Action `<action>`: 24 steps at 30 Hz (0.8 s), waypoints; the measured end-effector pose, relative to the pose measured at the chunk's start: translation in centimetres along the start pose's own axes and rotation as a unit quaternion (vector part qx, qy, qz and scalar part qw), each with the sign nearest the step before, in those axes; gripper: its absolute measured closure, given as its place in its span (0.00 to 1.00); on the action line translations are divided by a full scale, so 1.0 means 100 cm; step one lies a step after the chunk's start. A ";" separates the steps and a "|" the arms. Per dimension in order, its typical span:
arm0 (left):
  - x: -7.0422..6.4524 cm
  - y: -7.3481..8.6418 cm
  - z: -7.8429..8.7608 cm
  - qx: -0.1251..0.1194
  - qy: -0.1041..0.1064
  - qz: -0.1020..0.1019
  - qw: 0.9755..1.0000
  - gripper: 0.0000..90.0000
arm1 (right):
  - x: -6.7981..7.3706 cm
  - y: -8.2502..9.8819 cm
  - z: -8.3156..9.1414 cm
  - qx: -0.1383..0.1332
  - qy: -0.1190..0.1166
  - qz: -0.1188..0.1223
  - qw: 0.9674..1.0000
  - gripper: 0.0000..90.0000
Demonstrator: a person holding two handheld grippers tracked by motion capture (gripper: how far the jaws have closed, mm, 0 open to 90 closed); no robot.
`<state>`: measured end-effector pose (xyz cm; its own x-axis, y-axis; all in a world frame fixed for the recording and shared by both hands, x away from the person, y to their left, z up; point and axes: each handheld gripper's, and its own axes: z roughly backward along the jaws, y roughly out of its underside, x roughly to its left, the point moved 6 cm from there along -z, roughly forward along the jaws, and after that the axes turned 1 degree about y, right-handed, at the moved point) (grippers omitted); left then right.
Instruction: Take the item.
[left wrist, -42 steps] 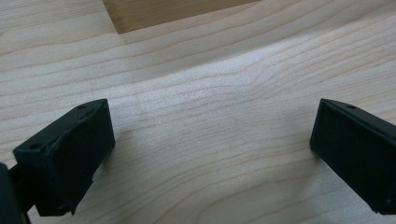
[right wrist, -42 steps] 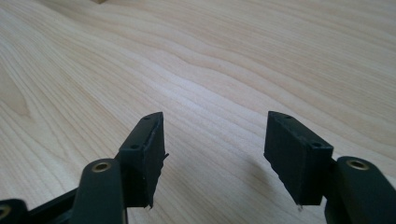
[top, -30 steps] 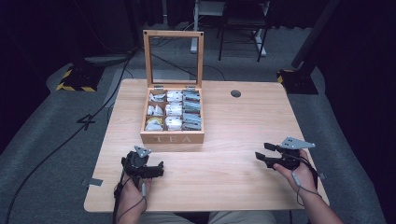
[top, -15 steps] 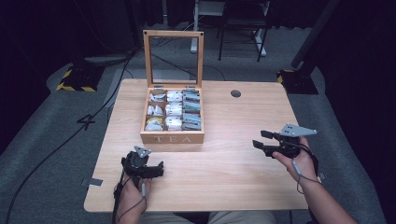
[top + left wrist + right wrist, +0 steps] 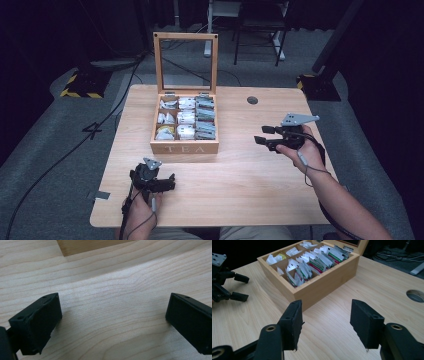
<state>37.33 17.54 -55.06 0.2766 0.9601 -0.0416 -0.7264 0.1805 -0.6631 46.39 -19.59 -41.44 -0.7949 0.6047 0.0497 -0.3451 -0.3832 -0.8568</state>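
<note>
Overhead, upright glazed lid (image 5: pixel 185 62)

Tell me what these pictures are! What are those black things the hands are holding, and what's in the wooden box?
A person sits at a wooden table and holds a grabbing tool, a pair of tongs, in each hand. One picture is taken from above. There you see the left tongs low on the table and the right tongs lifted in the air, pointing towards the box.

The other two pictures come from small cameras riding on the tongs, looking along their two black jaws.

On the table stands a wooden tea box with its lid up. Inside are small compartments full of tea bags in paper packets.

Nothing is held right now. Both tongs are open with bare table between the jaws. The right tongs have just been closing a little.
</note>
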 end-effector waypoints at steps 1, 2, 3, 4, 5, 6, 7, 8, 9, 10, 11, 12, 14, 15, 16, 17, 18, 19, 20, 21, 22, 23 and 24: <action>0.000 0.000 0.000 0.001 0.003 -0.001 1.000 0.01 | 0.000 0.000 0.000 0.000 0.000 0.000 1.000 0.49; 0.000 0.000 0.000 0.001 0.004 -0.003 1.000 0.00 | 0.003 -0.006 -0.006 0.003 -0.003 0.007 1.000 0.49; 0.000 0.000 0.000 0.001 0.005 -0.003 1.000 0.00 | 0.003 -0.006 -0.006 0.003 -0.003 0.007 1.000 0.49; 0.001 0.000 0.000 0.001 0.007 -0.005 1.000 0.00 | 0.004 -0.008 -0.009 0.005 -0.005 0.012 1.000 0.49; 0.001 0.000 0.000 0.001 0.009 -0.008 1.000 0.00 | 0.005 -0.011 -0.012 0.008 -0.004 0.018 1.000 0.49; 0.001 0.000 0.000 0.001 0.011 -0.008 1.000 0.01 | 0.006 -0.012 -0.015 0.013 -0.004 0.024 1.000 0.49; 0.001 0.000 0.000 0.001 0.011 -0.010 1.000 0.01 | 0.006 -0.014 -0.017 0.021 -0.003 0.032 0.999 0.49; 0.001 0.000 0.000 0.001 0.010 -0.010 1.000 0.00 | 0.006 -0.016 -0.020 0.028 0.000 0.041 0.999 0.49; 0.001 0.000 0.000 0.001 0.010 -0.009 1.000 0.00 | 0.006 -0.018 -0.022 0.033 0.002 0.046 0.998 0.49; 0.001 0.000 0.000 0.001 0.009 -0.008 1.000 0.00 | 0.006 -0.021 -0.023 0.034 0.003 0.048 0.998 0.49; 0.001 0.001 0.000 0.001 0.008 -0.007 1.000 0.00 | 0.006 -0.024 -0.024 0.032 0.002 0.047 0.998 0.49; 0.001 0.001 0.001 0.001 0.005 -0.007 1.000 0.01 | 0.006 -0.027 -0.025 0.030 0.001 0.045 0.999 0.49; 0.000 0.000 0.000 0.002 0.003 -0.003 1.000 0.00 | 0.007 -0.035 -0.030 0.028 -0.001 0.040 0.999 0.49; 0.000 0.000 0.000 0.001 0.001 -0.002 1.000 0.00 | 0.007 -0.035 -0.030 0.028 -0.001 0.040 0.999 0.49; 0.000 0.000 0.000 0.001 -0.001 -0.001 1.000 0.00 | 0.007 -0.037 -0.031 0.028 -0.002 0.040 0.999 0.49; 0.000 0.000 0.000 0.001 -0.004 0.000 1.000 0.00 | 0.008 -0.039 -0.034 0.030 -0.002 0.039 0.999 0.49; 0.000 -0.001 0.000 0.001 -0.005 0.002 1.000 0.00 | 0.008 -0.041 -0.036 0.031 -0.004 0.038 0.999 0.49; 0.000 -0.001 -0.001 0.002 -0.005 0.003 1.000 0.00 | 0.009 -0.044 -0.041 0.033 -0.006 0.037 0.999 0.49; -0.001 -0.001 -0.001 0.002 -0.005 0.003 1.000 0.00 | 0.009 -0.046 -0.043 0.033 -0.007 0.036 0.999 0.49; -0.001 -0.001 -0.001 0.001 -0.005 0.003 1.000 0.00 | 0.010 -0.048 -0.046 0.034 -0.009 0.035 0.999 0.50; -0.001 -0.002 -0.001 0.001 -0.006 0.003 1.000 0.00 | 0.010 -0.050 -0.049 0.033 -0.010 0.033 0.999 0.50; -0.001 -0.002 -0.001 0.002 -0.006 0.002 1.000 0.00 | 0.010 -0.050 -0.049 0.033 -0.010 0.033 0.999 0.50; -0.001 -0.002 -0.002 0.001 -0.005 0.002 1.000 0.00 | 0.010 -0.053 -0.051 0.033 -0.010 0.031 0.999 0.50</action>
<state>37.58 17.42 -55.04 0.2674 0.9629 -0.0359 -0.7285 0.1776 -0.6616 49.94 -13.36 -39.49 -0.8252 0.5648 0.0082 -0.3268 -0.4655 -0.8225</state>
